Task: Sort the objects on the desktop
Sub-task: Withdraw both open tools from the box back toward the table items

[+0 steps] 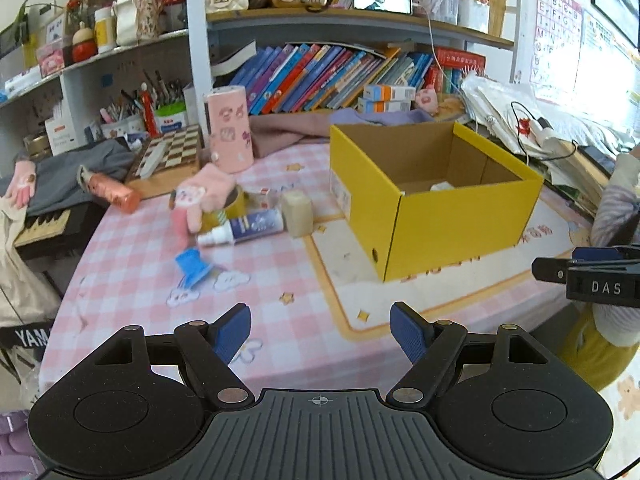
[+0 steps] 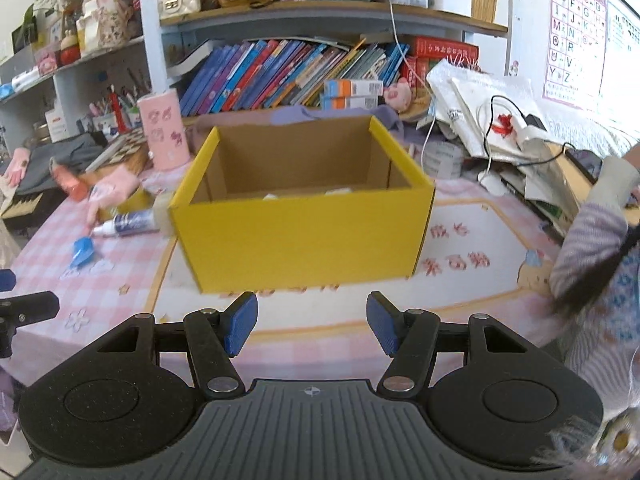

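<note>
Left of the yellow box (image 1: 432, 216), spray bottle (image 1: 244, 228) lies crosswise, nearer the left tool (image 1: 320, 334); both tools' jaws apart, empty.

A child's study corner at home; beyond the jaws, shelves (image 1: 340, 20) crammed with picture books (image 1: 320, 76); an alphabet chart (image 2: 574, 32) up to their right. A pink checked tablecloth (image 1: 132, 260) lies beneath them.
</note>
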`<state>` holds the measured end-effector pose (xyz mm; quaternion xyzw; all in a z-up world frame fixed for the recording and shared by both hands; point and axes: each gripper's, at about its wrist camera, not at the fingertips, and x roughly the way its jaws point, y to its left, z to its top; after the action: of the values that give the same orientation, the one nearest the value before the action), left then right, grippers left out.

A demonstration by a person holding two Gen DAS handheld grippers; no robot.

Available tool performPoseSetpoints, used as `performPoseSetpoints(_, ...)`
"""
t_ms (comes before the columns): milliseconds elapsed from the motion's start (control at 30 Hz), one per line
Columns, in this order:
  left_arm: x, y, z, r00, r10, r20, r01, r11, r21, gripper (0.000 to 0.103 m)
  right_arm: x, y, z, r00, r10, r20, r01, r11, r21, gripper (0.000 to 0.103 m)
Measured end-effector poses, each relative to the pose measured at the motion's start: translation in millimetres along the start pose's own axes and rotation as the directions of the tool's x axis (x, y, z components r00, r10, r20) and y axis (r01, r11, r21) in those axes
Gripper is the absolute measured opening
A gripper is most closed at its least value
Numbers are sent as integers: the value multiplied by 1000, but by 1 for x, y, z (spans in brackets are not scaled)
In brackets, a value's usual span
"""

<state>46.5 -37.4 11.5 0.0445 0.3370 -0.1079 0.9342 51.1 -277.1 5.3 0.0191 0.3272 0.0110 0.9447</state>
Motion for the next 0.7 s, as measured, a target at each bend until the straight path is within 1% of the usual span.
performPoseSetpoints(167,-9,14,-14,1000,-3,-15,3,1000,4,79,-6,20,-19,1000,2,-31,-2,1000,0,58)
performPoseSetpoints(367,-16,35,-31,999,19,-51,-19,1000,4,79,-6,45,-36,998,23,-59,-23,1000,5,59)
performPoseSetpoints(700,-17,61,-52,993,41,-109,-41,999,-2,79,4,91,-56,987,97,-130,-102,994,-36,59)
